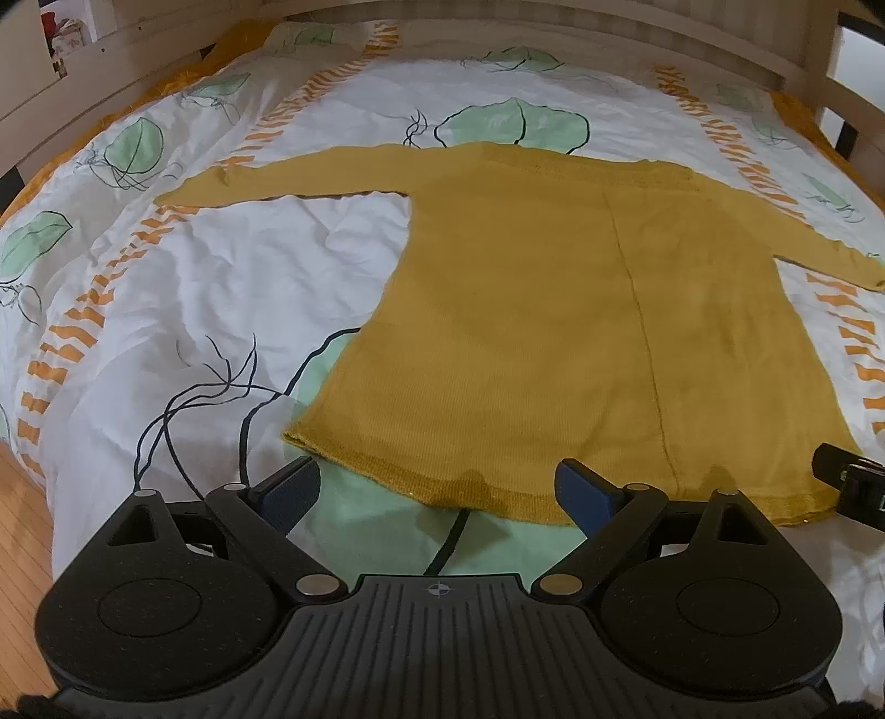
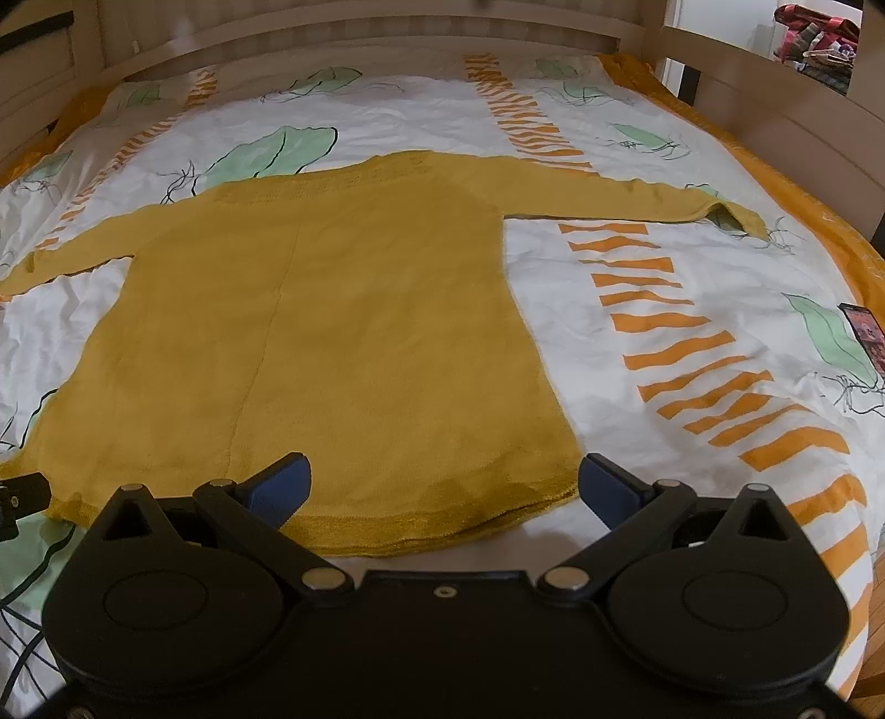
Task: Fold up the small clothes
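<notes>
You've got a matt mustard knit sweater (image 1: 525, 309), fine-ribbed cloth, on creased printed cotton-like duvet (image 1: 232, 287), pale wood bed frame (image 1: 498, 22), matt blk plastic grippers w/ shiny metal pins.

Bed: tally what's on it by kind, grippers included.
Mustard sweater: 1, spread flat, sleeves out
Phone-like dark slab: 1, near the bed's edge
Grippers: 2, left gripper and right gripper, both open at the hem
Patterned duvet: 1
Total: 5
</notes>
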Action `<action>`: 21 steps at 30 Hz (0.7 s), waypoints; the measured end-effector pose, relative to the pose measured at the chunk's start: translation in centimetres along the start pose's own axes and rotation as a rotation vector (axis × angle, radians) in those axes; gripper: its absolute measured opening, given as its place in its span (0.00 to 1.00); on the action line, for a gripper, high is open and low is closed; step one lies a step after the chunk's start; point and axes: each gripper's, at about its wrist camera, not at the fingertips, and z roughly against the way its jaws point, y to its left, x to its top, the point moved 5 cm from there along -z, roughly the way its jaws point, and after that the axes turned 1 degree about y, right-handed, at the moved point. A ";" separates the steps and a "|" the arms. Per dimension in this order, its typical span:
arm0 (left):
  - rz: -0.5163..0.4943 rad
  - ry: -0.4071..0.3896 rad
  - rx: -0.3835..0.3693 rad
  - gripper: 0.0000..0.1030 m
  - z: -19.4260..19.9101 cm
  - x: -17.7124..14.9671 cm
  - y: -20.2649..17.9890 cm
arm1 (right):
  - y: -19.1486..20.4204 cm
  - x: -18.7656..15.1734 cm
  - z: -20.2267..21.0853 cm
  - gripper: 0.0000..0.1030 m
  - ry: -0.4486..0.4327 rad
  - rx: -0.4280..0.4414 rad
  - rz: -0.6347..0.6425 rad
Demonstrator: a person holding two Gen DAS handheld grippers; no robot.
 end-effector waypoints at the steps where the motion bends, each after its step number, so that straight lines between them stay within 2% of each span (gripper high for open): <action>1: 0.001 0.001 0.000 0.90 0.0 0.0 0.0 | 0.1 0.0 0.0 0.99 0.001 0.000 0.002; 16: 0.003 0.016 -0.007 0.90 -0.3 0.0 -0.2 | 0.5 0.0 -0.2 0.99 0.010 0.013 0.008; 21: 0.008 0.006 -0.014 0.90 -0.1 0.7 -0.2 | 0.5 0.5 -0.2 0.99 0.023 0.060 -0.005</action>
